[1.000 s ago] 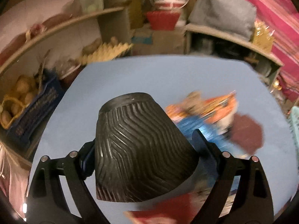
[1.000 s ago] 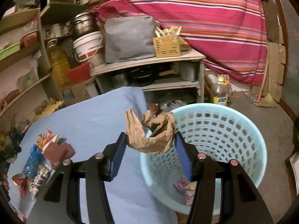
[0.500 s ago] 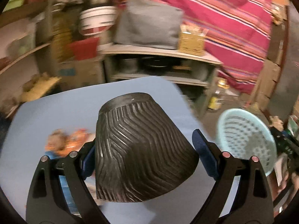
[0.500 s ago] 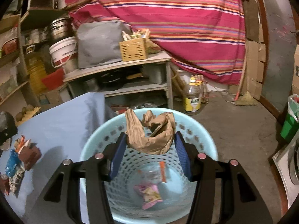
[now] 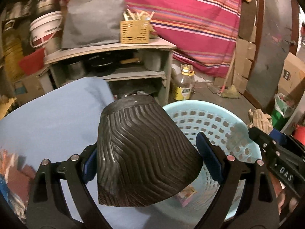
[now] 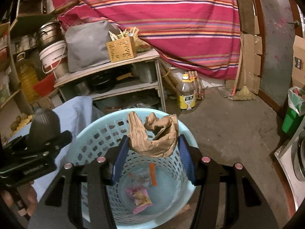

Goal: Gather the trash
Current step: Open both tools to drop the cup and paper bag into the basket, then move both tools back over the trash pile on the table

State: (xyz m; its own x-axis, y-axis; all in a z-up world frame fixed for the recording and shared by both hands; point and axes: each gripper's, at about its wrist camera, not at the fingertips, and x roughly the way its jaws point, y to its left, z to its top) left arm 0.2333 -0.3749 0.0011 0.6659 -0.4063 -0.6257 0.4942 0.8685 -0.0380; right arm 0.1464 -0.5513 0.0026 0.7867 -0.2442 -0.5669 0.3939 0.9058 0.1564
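Where right claw (image 5: 266, 131) shows — white "DAS" lettering; bottle label (image 6: 188, 100) illegible.

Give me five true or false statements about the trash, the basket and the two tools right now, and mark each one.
1. The right tool grips a crumpled brown paper bag. True.
2. The left tool is empty. False: it holds a ribbed black cup.
3. The light blue basket is empty. False: a pink wrapper and other scraps lie at its bottom.
4. The paper bag hangs above the basket's opening. True.
5. The oil bottle stands on the shelf. False: it stands on the floor.
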